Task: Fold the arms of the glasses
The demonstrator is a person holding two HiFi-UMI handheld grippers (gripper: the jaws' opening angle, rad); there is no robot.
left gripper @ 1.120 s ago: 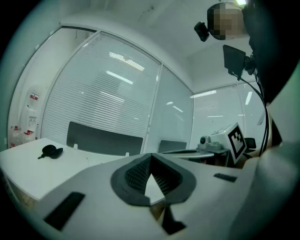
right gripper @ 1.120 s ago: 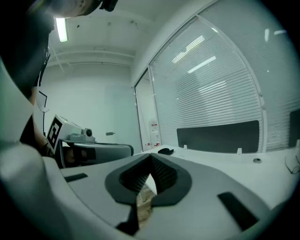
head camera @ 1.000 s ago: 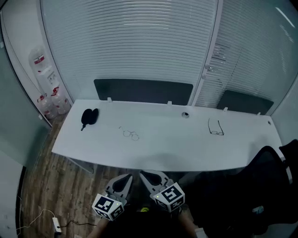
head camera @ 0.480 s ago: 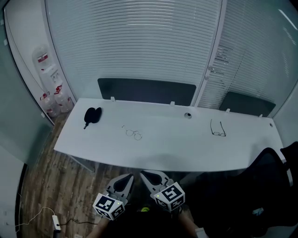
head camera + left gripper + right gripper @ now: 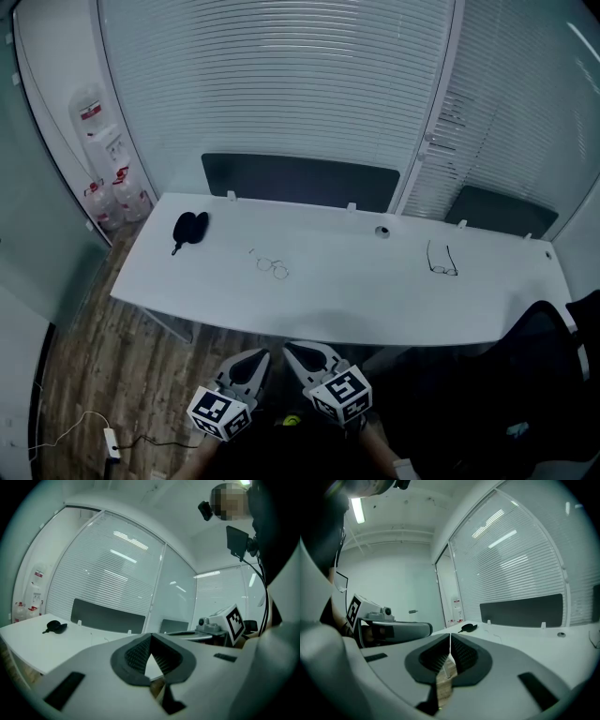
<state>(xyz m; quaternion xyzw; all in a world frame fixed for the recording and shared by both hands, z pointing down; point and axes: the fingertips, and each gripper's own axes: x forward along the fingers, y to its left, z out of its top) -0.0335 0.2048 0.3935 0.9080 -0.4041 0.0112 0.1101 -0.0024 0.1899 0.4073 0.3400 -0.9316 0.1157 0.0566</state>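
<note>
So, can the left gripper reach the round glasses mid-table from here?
Probably not yet: the left gripper hangs shut, short of the table edge. Nothing blocks the way to the round glasses, though.

Round glasses (image 5: 270, 266), dark glasses (image 5: 440, 260), black case (image 5: 188, 228) on table (image 5: 356, 300)

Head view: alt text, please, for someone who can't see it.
A white table holds a wire-framed pair of glasses left of centre, a dark-framed pair to the right and a black case far left. The left gripper and right gripper sit shut and empty short of its near edge.
</note>
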